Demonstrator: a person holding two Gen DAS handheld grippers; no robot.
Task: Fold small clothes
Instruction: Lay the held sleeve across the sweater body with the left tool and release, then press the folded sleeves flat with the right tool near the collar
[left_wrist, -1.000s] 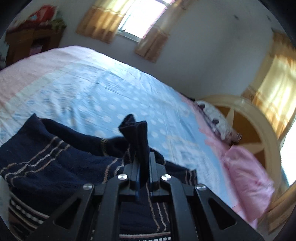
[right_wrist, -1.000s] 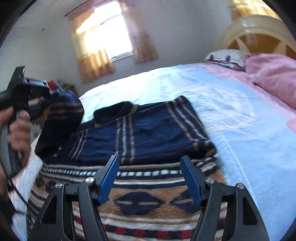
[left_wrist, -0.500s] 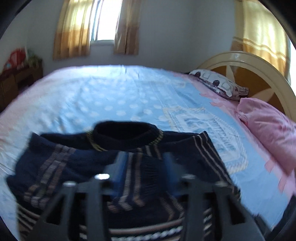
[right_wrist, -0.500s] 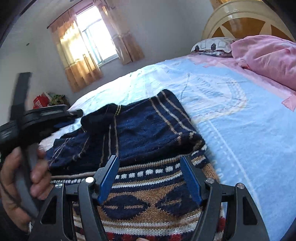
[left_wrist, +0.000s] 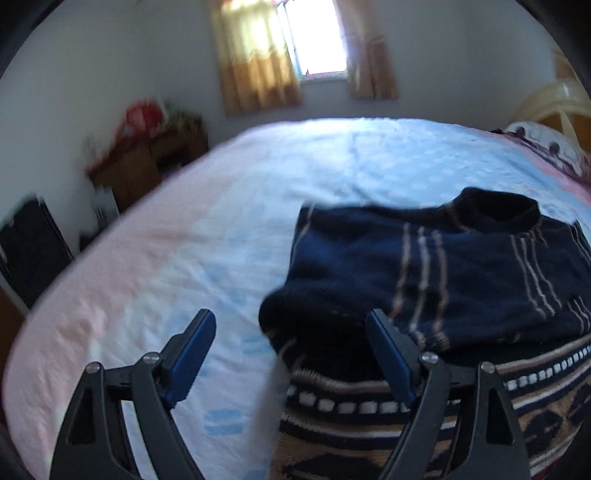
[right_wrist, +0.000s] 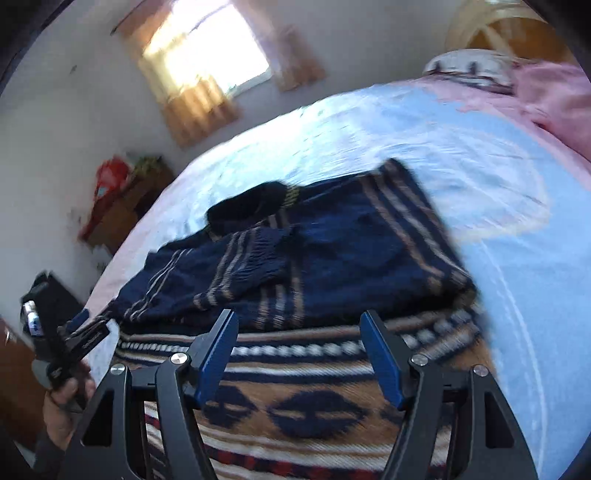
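Note:
A navy knitted sweater (right_wrist: 332, 251) with tan stripes and a brown patterned lower band lies on the bed, both sleeves folded in over its chest. It also shows in the left wrist view (left_wrist: 443, 280). My left gripper (left_wrist: 291, 332) is open and empty, low over the sweater's left edge near the folded sleeve; it also shows at the left of the right wrist view (right_wrist: 85, 325), held in a hand. My right gripper (right_wrist: 299, 339) is open and empty, above the patterned band.
The bed (left_wrist: 184, 258) has a light blue and pink sheet. A pink pillow (right_wrist: 554, 96) and a patterned pillow (right_wrist: 465, 62) lie by the headboard at the right. A wooden cabinet (left_wrist: 147, 162) with red items stands by the wall beyond the bed's left side.
My left gripper let go of the sleeve, which now lies folded across the sweater's chest, and it opened and drew back to the left. My right gripper stayed open over the patterned band.

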